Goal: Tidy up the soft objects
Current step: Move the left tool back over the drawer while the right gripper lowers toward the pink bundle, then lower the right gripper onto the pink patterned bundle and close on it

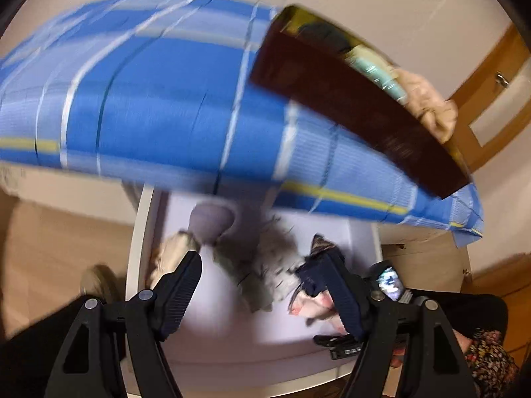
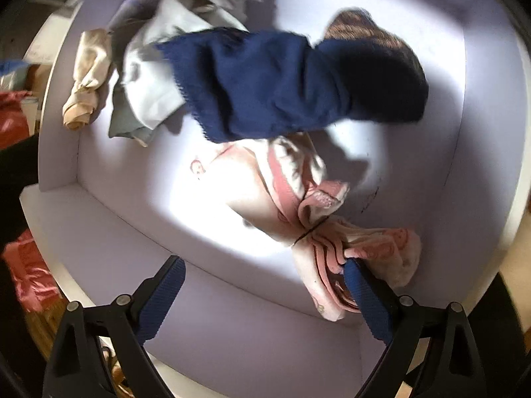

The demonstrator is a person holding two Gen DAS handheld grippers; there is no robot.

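Progress looks partial: several soft items already lie loose inside the white drawer (image 2: 99,205), none folded or lined up. Using the drawer as landmark: a navy cloth (image 2: 282,83) sprawls across its middle, blurred, with a brown patterned piece (image 2: 365,30) under its far-right end; a pale grey-white garment (image 2: 149,83) sits toward the far-left; a beige knotted bundle (image 2: 84,79) lies against the left wall; a pink-and-cream bundle (image 2: 298,199) lies near the front-right. The right tool (image 2: 265,265) hangs over the drawer front, fingers spread, one finger touching the pink bundle but not pinching it. The left tool (image 1: 265,265) also stands spread, holding nothing, above the drawer, with a blue plaid bed (image 1: 166,99) behind. Judged: sorting and tidying still remain.
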